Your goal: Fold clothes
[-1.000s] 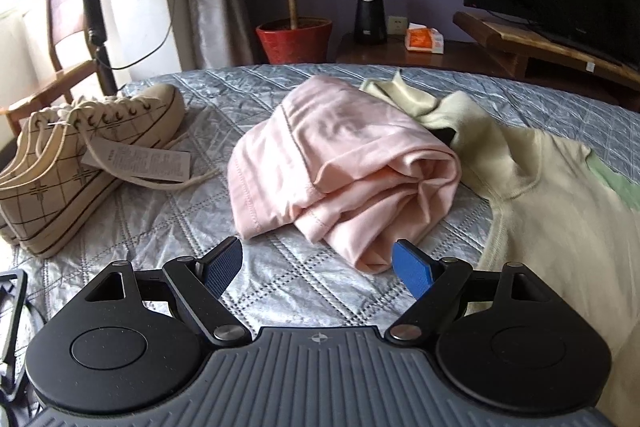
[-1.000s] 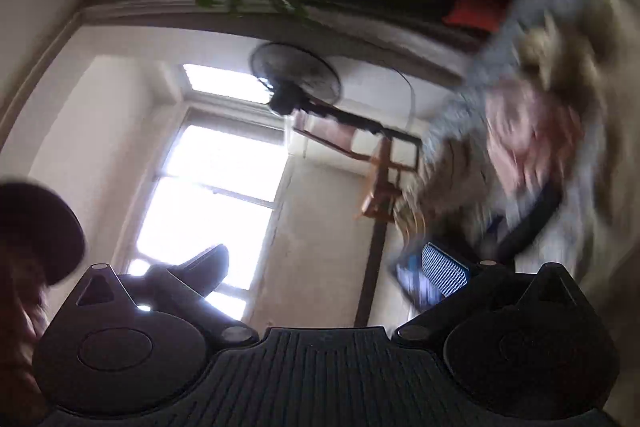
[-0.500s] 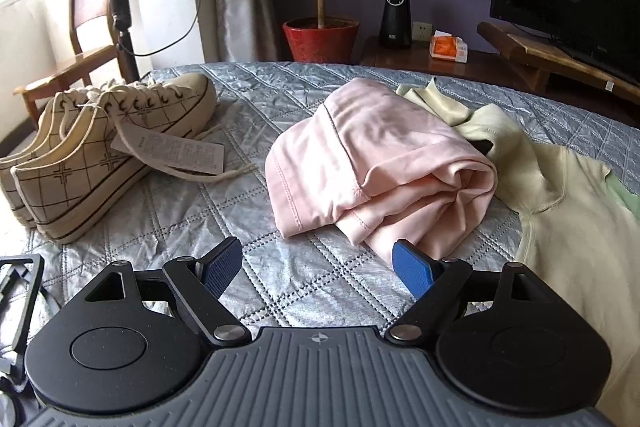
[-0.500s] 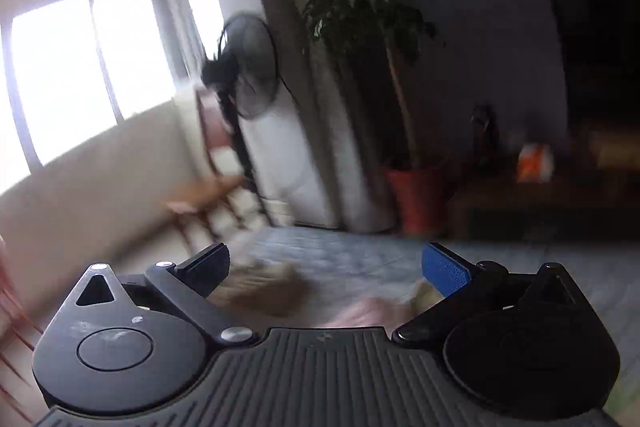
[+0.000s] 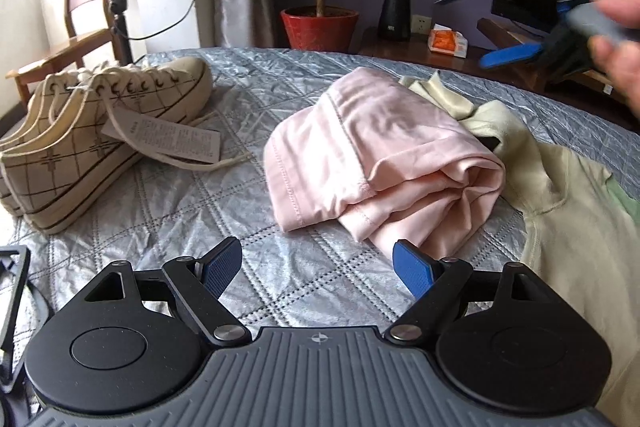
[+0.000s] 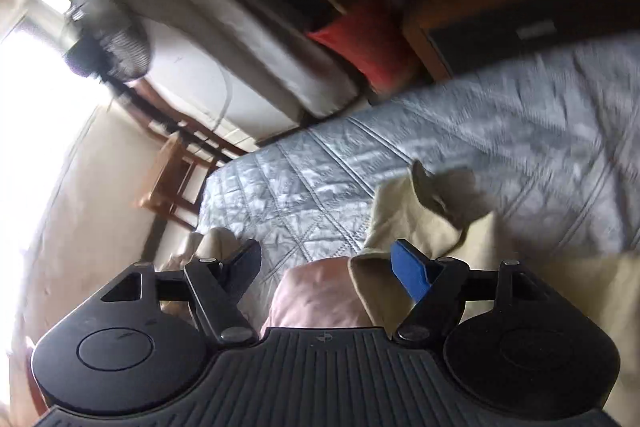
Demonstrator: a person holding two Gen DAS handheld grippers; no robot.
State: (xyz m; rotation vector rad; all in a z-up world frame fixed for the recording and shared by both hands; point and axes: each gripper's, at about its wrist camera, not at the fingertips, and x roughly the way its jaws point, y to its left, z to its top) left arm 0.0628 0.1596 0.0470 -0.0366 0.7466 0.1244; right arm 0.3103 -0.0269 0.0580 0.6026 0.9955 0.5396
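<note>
I keep my left gripper [image 5: 318, 265] wide and empty over the bed's [image 5: 168, 211] near edge, short of the crumpled pink garment [image 5: 380, 155] mid-bed, while my right gripper [image 6: 326, 267], jaws closing on nothing, hovers above the cream top [image 6: 404, 223] beside it to grab there.

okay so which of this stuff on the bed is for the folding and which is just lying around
For folding: pink garment; pale yellow top.

Just lying about: checked sneakers with paper tag; red plant pot; black speaker; orange packet; standing fan; wooden chair.
</note>
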